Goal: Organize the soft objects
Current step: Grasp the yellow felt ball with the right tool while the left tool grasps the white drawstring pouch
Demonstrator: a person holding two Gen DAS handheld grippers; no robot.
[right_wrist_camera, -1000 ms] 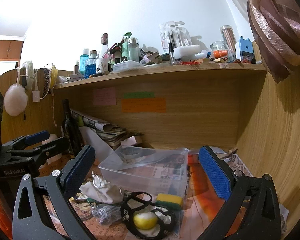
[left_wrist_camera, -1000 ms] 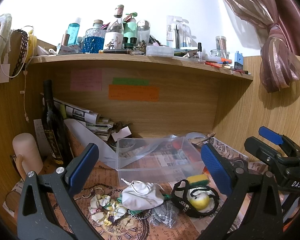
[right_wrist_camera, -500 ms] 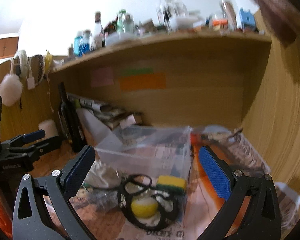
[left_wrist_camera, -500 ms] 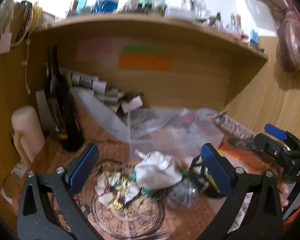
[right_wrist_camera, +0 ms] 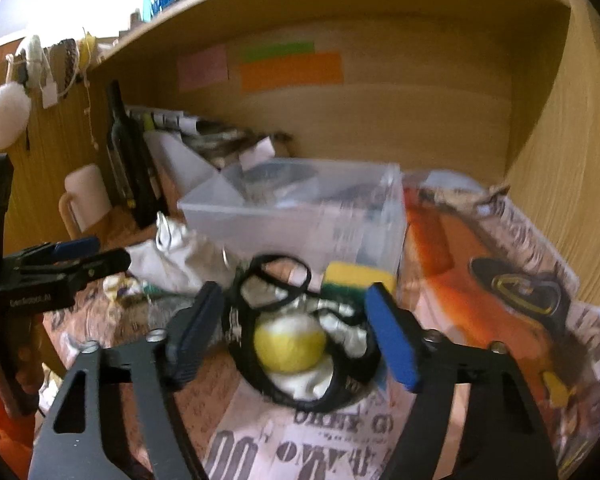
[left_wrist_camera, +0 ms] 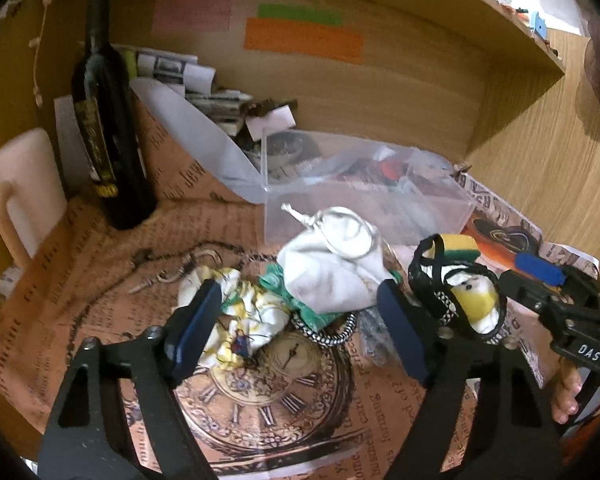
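2 grippers spread: left gripper (left_wrist_camera: pixel 300 328) over scrunchie (left_wrist_camera: pixel 236 312), right gripper (right_wrist_camera: pixel 294 334) over yellow ball (right_wrist_camera: pixel 289 347).

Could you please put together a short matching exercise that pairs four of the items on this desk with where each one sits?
Items:
1. dark wine bottle
2. yellow-and-green sponge
3. white drawstring pouch
4. clear plastic box

Places:
A. just in front of the box's left corner
B. upright beside the pale mug, far left
C. against the box's front wall, behind the black strap bundle
D. mid-desk, under the sticky notes

Pairs: 1-B, 2-C, 3-A, 4-D
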